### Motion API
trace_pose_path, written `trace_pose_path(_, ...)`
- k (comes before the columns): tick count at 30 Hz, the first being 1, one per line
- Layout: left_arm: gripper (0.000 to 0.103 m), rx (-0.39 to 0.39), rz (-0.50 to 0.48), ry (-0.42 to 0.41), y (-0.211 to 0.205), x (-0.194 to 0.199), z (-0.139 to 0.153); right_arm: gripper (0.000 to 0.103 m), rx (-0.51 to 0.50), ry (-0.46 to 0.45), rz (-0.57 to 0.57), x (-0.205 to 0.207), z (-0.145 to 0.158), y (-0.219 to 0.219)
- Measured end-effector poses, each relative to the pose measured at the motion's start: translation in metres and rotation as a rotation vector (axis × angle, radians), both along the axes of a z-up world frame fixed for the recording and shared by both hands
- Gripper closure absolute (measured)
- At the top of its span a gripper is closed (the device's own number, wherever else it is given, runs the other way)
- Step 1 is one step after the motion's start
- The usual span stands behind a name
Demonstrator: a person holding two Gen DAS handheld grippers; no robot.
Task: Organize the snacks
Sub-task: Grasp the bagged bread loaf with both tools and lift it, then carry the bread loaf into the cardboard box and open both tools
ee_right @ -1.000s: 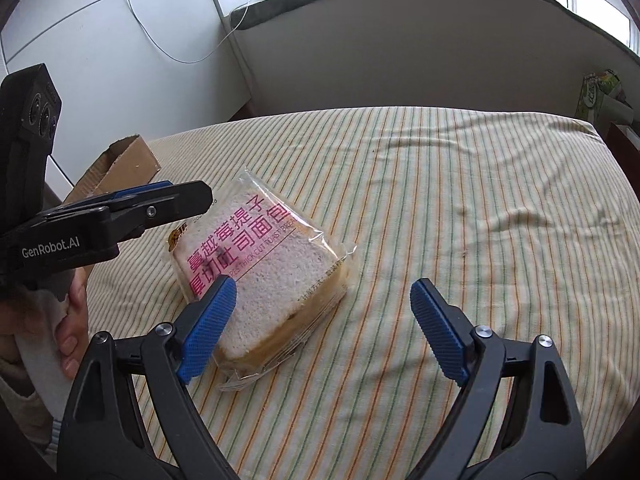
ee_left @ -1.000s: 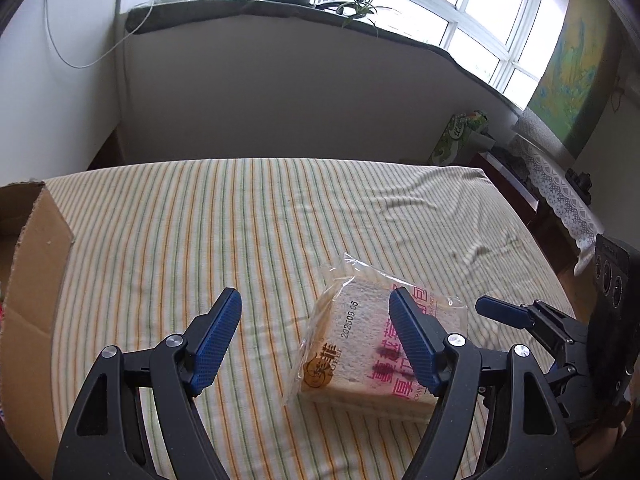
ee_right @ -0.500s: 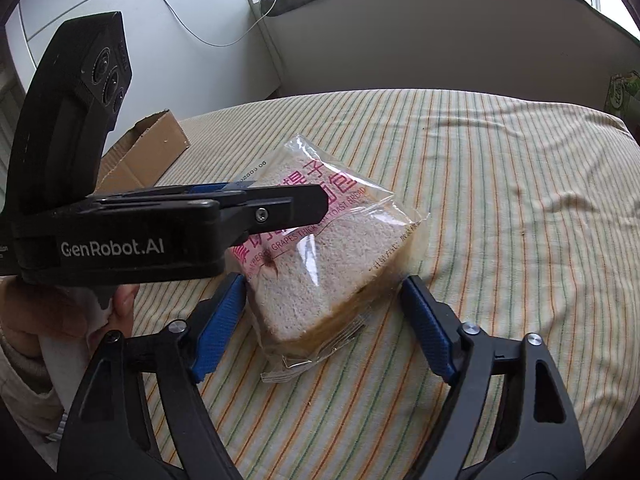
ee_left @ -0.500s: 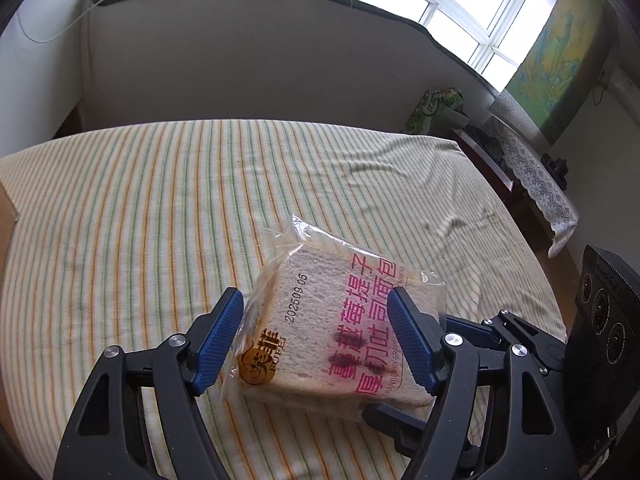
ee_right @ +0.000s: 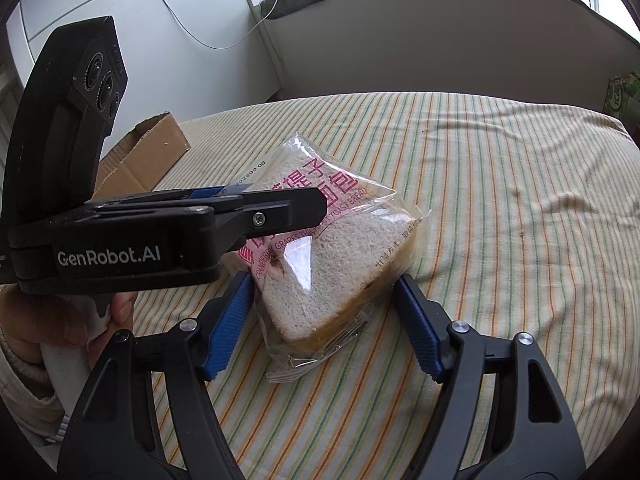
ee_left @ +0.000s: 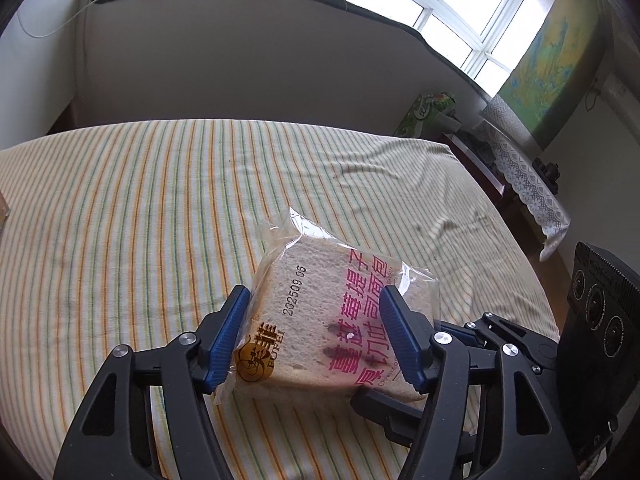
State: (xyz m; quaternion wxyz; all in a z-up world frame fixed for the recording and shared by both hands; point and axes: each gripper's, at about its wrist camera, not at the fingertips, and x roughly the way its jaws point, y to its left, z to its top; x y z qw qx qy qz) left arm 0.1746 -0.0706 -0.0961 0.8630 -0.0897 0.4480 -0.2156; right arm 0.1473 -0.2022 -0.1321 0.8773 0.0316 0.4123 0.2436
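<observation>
The bread pack (ee_left: 328, 316) lies low in the middle of both views, on the striped cloth (ee_left: 140, 208). The left gripper (ee_left: 316, 332) and the right gripper (ee_right: 324, 320) each straddle a corner of it; both sets of jaws have just been closing, now half-wide. Whether the pads already press the wrapper cannot be told. This looks like the grasping step. Next, the squeeze should stay gentle on the soft bread, then a joint lift toward the box (ee_right: 140, 160) at upper left of the right view.

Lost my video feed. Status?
Left hand-held gripper and right hand-held gripper closing around bread pack. Pack on striped cloth. Nothing blocking.
</observation>
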Motion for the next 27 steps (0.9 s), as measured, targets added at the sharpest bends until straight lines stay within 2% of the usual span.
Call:
trace_pose_path(9,0.037,0.009,0.015,-0.011,-0.005,-0.003,0.000,0.028,0.009,-0.007,-0.009,-0.004,0.002,0.000)
trace_pose_path(14,0.037,0.026,0.025,-0.034,-0.007,-0.011,0.015,0.028,0.015,-0.076,-0.011,-0.019,0.030,0.001)
trace_pose_path(18,0.037,0.027,0.033,-0.110,-0.006,-0.028,0.051,0.028,0.014,-0.172,-0.003,-0.040,0.072,0.006)
trace_pose_path(22,0.037,0.039,0.049,-0.231,-0.002,-0.056,0.102,0.028,0.007,-0.285,0.009,-0.069,0.120,0.014)
trace_pose_path(27,0.037,0.046,0.068,-0.361,0.008,-0.094,0.153,0.028,-0.014,-0.378,0.026,-0.102,0.157,0.029)
